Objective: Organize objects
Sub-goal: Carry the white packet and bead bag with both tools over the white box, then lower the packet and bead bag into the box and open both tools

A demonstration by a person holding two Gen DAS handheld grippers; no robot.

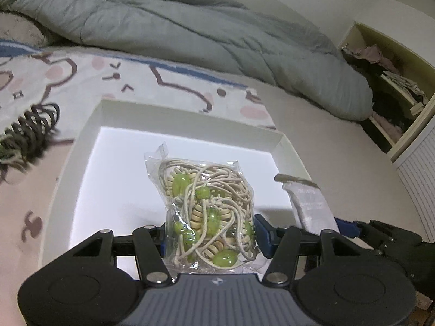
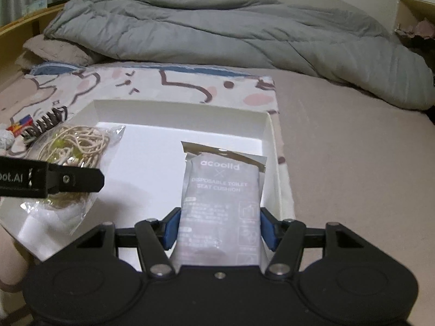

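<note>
On the bed (image 2: 353, 163), a grey quilt (image 2: 217, 27) is heaped behind a patterned blanket (image 2: 176, 84). Nearer, 1 white shallow box (image 2: 176, 114) lies open. Above it, the left claw (image 1: 209, 237) pinches a clear bag of beaded cord (image 1: 209, 203), and just beside it the right claw (image 2: 219, 231) pinches a grey toilet seat cushion packet (image 2: 223, 190), both upright over the box floor.
</note>
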